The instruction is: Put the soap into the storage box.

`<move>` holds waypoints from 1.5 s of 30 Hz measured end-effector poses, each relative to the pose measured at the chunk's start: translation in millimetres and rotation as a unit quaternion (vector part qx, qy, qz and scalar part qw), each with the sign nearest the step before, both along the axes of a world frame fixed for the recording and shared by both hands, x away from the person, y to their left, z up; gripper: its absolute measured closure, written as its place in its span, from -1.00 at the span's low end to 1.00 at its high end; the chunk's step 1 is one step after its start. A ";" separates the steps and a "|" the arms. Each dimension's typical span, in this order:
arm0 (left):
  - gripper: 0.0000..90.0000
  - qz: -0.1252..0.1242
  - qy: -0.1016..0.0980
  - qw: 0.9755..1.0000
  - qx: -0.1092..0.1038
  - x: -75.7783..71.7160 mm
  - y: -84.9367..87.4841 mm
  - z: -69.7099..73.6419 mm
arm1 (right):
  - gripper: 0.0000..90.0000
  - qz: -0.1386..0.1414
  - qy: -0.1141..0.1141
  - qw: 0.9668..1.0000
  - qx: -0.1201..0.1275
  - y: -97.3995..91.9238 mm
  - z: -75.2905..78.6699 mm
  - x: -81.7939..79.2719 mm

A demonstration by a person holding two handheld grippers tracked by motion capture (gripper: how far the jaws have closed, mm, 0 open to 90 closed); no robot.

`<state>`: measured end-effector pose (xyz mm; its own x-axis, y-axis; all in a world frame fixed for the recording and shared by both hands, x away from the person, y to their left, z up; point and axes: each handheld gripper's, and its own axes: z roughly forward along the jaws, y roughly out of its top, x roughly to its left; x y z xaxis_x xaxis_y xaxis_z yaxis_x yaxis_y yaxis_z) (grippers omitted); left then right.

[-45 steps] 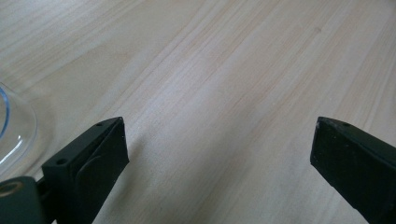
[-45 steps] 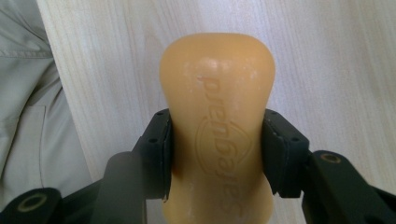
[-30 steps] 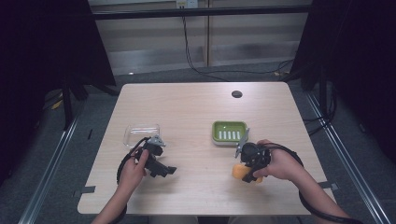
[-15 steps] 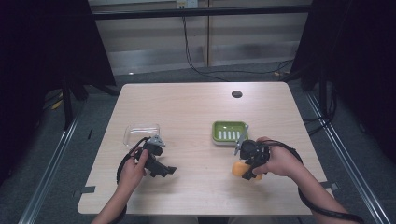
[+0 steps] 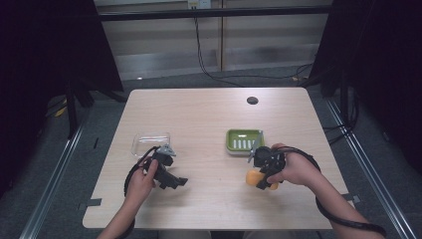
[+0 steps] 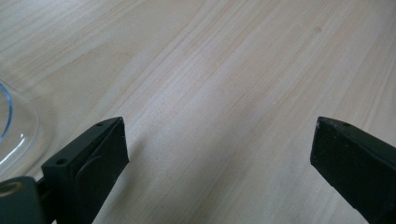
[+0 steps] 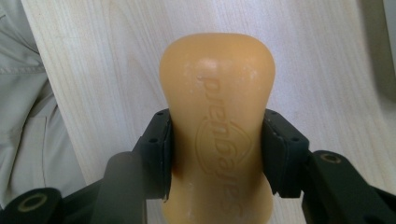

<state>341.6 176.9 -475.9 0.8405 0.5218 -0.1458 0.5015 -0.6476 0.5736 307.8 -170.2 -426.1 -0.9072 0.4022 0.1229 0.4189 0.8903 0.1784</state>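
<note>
The right tongs grip the orange bar of soap by its waist, both pads pressed against its sides, near the bench's front edge. Since a second ago the soap has barely shifted and the grip has not changed, so the hold looks settled and a lift seems ready. The left tongs gape wide over bare wood. Beyond lie the green soap dish and a clear tray.
</note>
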 end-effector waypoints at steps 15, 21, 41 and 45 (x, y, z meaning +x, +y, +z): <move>-0.91 -0.001 0.000 1.000 -0.002 0.4 0.5 -0.1 | 0.12 0.007 -0.003 1.000 -0.002 2.0 4.8 9.6; -0.92 -0.002 0.002 1.000 -0.004 0.4 -0.1 -0.7 | 0.12 0.009 -0.001 1.000 -0.003 2.7 6.4 13.3; -0.91 0.000 0.002 1.000 -0.001 -0.1 -1.8 -1.1 | 0.12 0.009 -0.010 1.000 -0.010 2.1 9.1 22.1; -0.91 -0.019 0.001 1.000 0.015 1.8 0.9 0.8 | 0.12 0.015 -0.014 1.000 -0.013 4.1 9.2 24.5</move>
<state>343.4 177.8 -475.1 0.8597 0.4936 -0.1314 0.4768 -0.6833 0.5530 332.3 -166.1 -416.9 -0.9215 0.3784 0.0871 0.3880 0.9066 0.1660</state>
